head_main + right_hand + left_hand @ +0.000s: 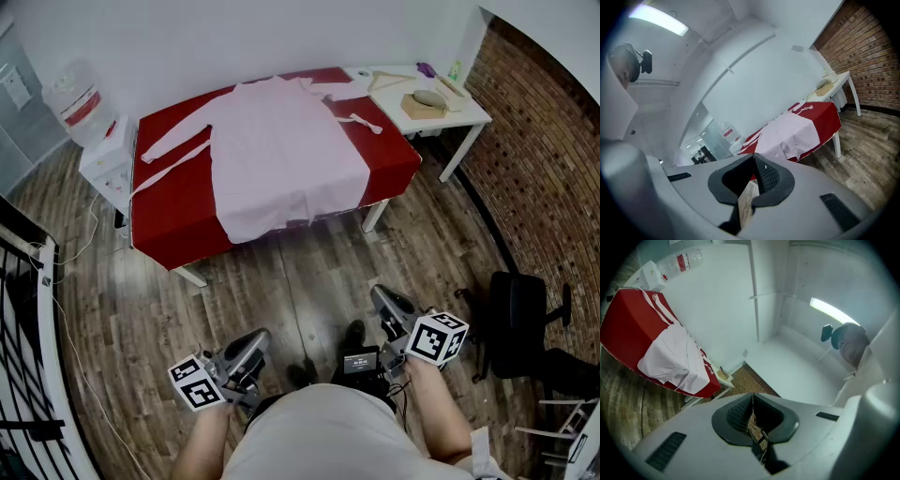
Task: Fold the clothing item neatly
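Hanging low at the bottom of the head view, the left gripper [251, 342] and right gripper [384, 300] both have jaws pressed together on nothing, likely because the person stands well back and folding has not begun. In the upper middle the pink garment [281, 150] lies spread flat on the red table [164, 230], sleeves out, hem over the near edge, ready for a first fold. At upper right, what looks like a wooden tray [412, 111] on the white side table [466, 117] holds a rounded pale object [428, 97].

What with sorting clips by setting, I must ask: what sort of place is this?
Probably an indoor workroom or studio: a red-covered table bearing a pink garment laid flat, a brick wall, and a large water bottle.
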Tool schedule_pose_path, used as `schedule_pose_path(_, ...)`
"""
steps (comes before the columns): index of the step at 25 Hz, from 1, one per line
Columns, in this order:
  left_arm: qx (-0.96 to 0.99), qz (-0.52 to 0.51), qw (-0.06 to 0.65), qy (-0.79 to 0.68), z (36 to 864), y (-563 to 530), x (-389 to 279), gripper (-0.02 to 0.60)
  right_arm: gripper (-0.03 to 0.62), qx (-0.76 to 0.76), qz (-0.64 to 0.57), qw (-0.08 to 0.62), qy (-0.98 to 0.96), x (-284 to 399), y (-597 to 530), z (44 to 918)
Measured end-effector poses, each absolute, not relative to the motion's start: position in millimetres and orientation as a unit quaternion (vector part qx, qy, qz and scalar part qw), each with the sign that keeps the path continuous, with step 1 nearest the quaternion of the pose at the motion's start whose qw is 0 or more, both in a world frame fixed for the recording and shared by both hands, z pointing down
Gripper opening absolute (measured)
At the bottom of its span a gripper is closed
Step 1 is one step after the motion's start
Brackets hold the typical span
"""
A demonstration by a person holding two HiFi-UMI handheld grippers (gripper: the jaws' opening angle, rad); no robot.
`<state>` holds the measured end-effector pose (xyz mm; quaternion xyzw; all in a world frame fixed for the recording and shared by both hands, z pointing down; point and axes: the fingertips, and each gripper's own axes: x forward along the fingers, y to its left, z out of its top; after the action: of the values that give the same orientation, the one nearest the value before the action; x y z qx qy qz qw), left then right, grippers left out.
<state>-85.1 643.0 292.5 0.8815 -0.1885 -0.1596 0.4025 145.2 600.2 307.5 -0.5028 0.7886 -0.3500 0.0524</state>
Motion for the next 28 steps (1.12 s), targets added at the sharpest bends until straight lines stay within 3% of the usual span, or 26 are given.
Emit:
schedule_pose_path(11,0.880,-0.148,0.407,-0.196,297,613,-67,0.006,0.005,-0.515,-0.363,0.047,0.775,173,576,319)
schedule_pose_path(28,0.868,-0.152,0.396,-0.258,291,502,-16,0.006,0.005,-0.467,-0.363,0.027,0.806,219,432,307)
